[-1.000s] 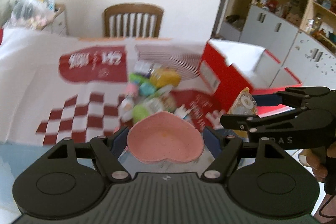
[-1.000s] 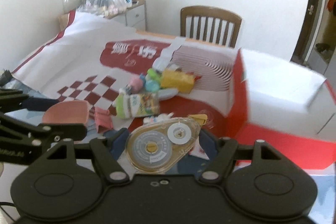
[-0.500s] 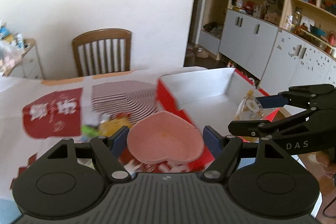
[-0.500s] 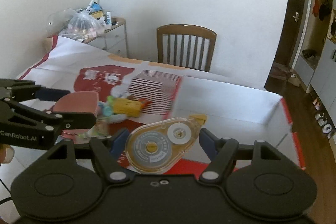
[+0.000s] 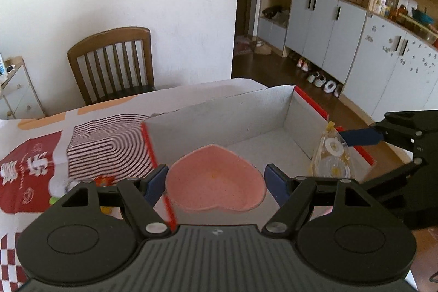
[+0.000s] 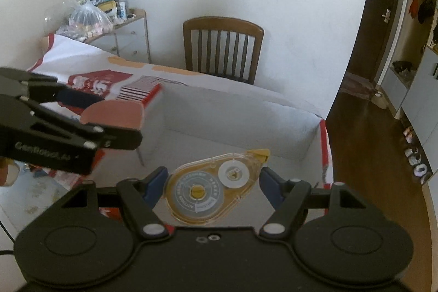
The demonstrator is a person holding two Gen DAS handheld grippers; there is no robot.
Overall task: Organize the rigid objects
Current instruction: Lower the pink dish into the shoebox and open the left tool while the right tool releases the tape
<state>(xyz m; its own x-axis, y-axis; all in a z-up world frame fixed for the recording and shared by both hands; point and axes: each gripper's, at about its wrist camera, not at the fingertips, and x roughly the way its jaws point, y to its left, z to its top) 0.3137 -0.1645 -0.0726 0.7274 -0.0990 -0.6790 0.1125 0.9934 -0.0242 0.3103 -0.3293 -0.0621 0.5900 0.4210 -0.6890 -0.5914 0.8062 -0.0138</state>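
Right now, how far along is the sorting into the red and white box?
Nothing shows inside the box yet; its visible floor is bare. In hand: the left gripper holds the pink heart dish, and the right gripper holds the correction tape, both over the box. Left: release both.

Matt speckled pink dish (image 5: 215, 178) — clear glossy plastic tape dispenser (image 6: 212, 186) — matt cardboard box (image 5: 241, 111).

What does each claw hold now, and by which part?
Left claw grips the pink heart-shaped dish by its two side lobes. Right claw grips the clear yellow correction-tape dispenser by its narrow edges.
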